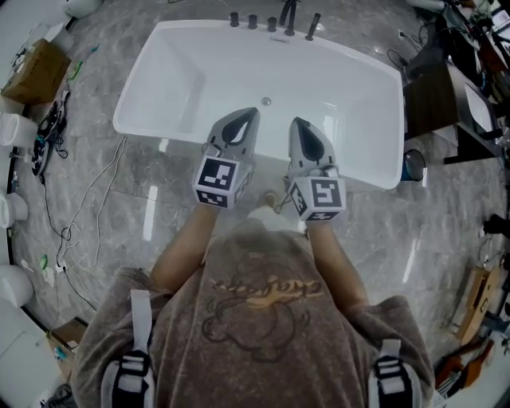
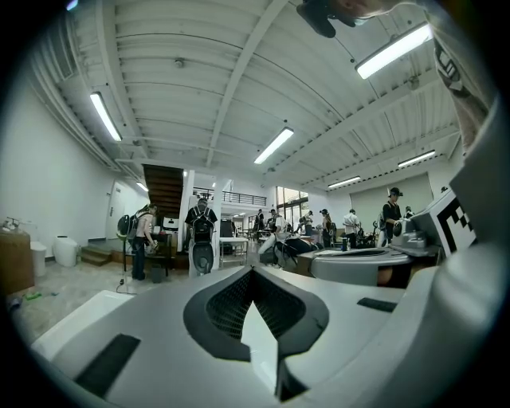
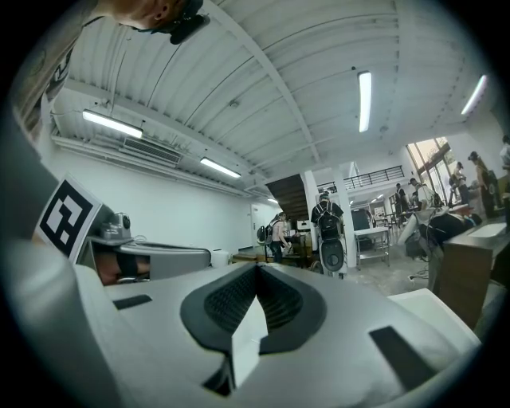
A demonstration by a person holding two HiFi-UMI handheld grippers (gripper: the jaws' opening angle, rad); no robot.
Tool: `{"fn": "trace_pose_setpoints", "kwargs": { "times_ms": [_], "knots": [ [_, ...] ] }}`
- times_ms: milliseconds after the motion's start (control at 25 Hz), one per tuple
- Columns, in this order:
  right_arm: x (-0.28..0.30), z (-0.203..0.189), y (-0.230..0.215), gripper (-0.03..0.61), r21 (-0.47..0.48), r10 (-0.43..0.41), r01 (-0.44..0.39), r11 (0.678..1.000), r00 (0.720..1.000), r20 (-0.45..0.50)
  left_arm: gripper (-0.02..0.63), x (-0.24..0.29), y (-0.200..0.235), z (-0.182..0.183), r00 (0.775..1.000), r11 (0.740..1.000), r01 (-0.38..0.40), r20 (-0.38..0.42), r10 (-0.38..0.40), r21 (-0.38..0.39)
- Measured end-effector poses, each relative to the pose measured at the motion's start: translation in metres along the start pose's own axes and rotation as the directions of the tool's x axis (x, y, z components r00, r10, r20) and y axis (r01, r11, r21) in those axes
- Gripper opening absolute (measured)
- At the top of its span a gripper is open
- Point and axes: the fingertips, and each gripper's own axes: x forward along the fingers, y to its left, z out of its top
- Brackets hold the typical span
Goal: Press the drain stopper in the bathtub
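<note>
White bathtub [image 1: 159, 72] lies below me on a grey marble floor [image 1: 119, 199], with a row of dark tap fittings [image 1: 275, 20] along its far rim. Its drain stopper [image 1: 266, 101] is a small round metal disc on the tub's pale bottom, about midway along its length and nearer the far rim. I hold my left gripper [image 1: 252, 112] and my right gripper [image 1: 296, 122] side by side over the near part of the basin, both pointing away from me towards the taps. The stopper sits just beyond both tips, a little right of the left one and a little left of the right one, so it falls about on the line between them. Neither gripper touches it, and I cannot tell from above how high they hang over the bottom. In the left gripper view the two fingers [image 2: 215, 307] are closed, their tips meeting at the front around a dark teardrop-shaped hollow with nothing clamped in it. The right gripper view shows the same: its fingers [image 3: 295, 307] are brought together at the tip and hold nothing. Both of those views look level across a big white hall with strip lights [image 2: 275, 145], a dark staircase [image 2: 166, 187] and people standing about [image 2: 201, 223]. Each gripper's marker cube [image 1: 217, 182] sits close to my chest, and loose cables [image 1: 80, 215] trail over the floor to my left
</note>
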Motion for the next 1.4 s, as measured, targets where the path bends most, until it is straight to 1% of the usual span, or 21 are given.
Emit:
{"fn": "trace_pose_setpoints", "kwargs": {
  "times_ms": [280,480,640,920,1040,1200,1400],
  "knots": [
    [0.044,0.003,-0.046,0.000,-0.010,0.048,-0.048,0.999,0.999,-0.017,-0.002,0.060,0.012,0.007,0.999,0.999,-0.044,0.007,0.044,-0.016],
    [0.066,-0.005,-0.065,0.000,-0.002,0.088,-0.088,0.996,0.996,-0.033,-0.002,0.087,0.018,0.002,0.997,0.997,-0.074,0.003,0.074,-0.018],
    [0.081,-0.007,-0.082,0.000,0.007,0.103,-0.103,0.995,0.994,-0.033,-0.002,0.106,0.021,0.001,0.996,0.996,-0.086,-0.001,0.086,-0.022],
    [0.100,-0.010,-0.095,0.000,0.024,0.098,-0.098,0.995,0.995,-0.025,-0.002,0.122,0.032,0.004,0.998,0.998,-0.056,0.000,0.056,0.003],
    [0.105,-0.013,-0.103,0.000,0.030,0.084,-0.083,0.996,0.996,-0.025,-0.002,0.132,0.036,0.000,0.999,0.999,-0.050,-0.009,0.050,0.008],
    [0.117,-0.017,-0.114,0.000,0.039,0.058,-0.057,0.998,0.998,-0.028,-0.002,0.150,0.041,-0.005,1.000,1.000,-0.021,-0.012,0.021,0.021],
    [0.143,-0.013,-0.125,0.000,0.041,0.036,-0.036,0.999,0.999,-0.012,-0.002,0.176,0.061,-0.009,1.000,1.000,0.014,-0.012,-0.014,0.019]
  ]
}}
